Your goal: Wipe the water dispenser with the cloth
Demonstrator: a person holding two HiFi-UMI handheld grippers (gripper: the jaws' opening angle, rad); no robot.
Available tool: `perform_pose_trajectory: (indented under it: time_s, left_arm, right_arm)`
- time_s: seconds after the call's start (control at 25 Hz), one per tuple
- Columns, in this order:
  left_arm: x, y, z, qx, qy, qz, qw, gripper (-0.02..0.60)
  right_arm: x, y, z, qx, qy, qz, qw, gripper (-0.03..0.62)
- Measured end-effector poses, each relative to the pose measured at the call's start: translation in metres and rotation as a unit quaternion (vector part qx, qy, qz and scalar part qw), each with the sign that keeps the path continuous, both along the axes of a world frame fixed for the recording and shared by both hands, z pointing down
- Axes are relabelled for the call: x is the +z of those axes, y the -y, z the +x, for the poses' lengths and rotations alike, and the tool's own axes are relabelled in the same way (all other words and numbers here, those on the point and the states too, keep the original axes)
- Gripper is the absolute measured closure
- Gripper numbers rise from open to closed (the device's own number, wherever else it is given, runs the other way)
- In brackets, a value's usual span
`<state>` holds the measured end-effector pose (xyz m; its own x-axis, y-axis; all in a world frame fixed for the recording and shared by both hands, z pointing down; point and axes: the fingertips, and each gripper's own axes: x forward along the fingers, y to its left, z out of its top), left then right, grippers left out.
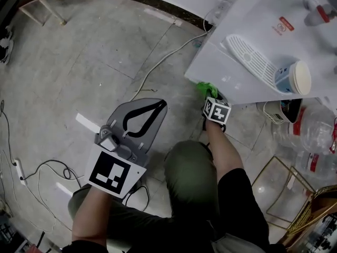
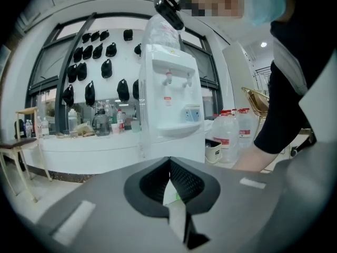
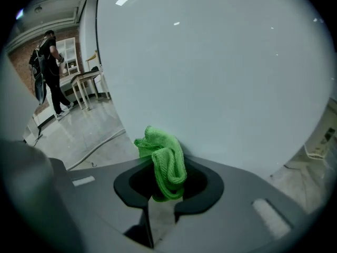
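The white water dispenser (image 1: 247,41) stands at the upper right of the head view, with a ribbed drip tray (image 1: 248,57) and a blue and white cup (image 1: 293,78) on it. My right gripper (image 1: 209,96) is shut on a bunched green cloth (image 1: 206,88) and holds it against the dispenser's lower side panel. In the right gripper view the cloth (image 3: 163,159) sticks up between the jaws, touching the white panel (image 3: 210,73). My left gripper (image 1: 159,106) hangs over the floor to the left, shut and holding nothing. In its own view the dispenser (image 2: 171,104) stands ahead.
White cables (image 1: 158,62) run over the concrete floor. Large water bottles (image 1: 310,141) and a gold wire rack (image 1: 284,188) stand at the right. A power strip (image 1: 19,168) lies at the left. Wooden chair legs (image 1: 45,4) show top left. A person (image 3: 50,73) walks behind.
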<state>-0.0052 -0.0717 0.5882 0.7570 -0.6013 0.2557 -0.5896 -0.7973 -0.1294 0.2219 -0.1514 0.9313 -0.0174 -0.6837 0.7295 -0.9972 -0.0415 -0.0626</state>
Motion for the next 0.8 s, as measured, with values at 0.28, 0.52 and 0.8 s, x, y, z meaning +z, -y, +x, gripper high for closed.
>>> perform_pose_trajectory:
  time_s: [0.28,0.52,0.8]
  left_arm:
    - [0.014,0.000,0.026,0.011,-0.005,-0.035,0.9993,0.578]
    - [0.023,0.003,0.054,0.034,-0.012,-0.049,0.9981,0.580]
    - [0.029,-0.003,0.080,0.069,0.002,-0.044,0.9966,0.579]
  right_arm:
    - [-0.004,-0.054,0.095,0.068,-0.031,-0.016,0.997,0.502]
    - [-0.014,-0.086,0.149,0.130,-0.030,-0.012,0.991,0.502]
    - [-0.031,-0.109,0.173,0.105,-0.068,-0.002,0.992,0.502]
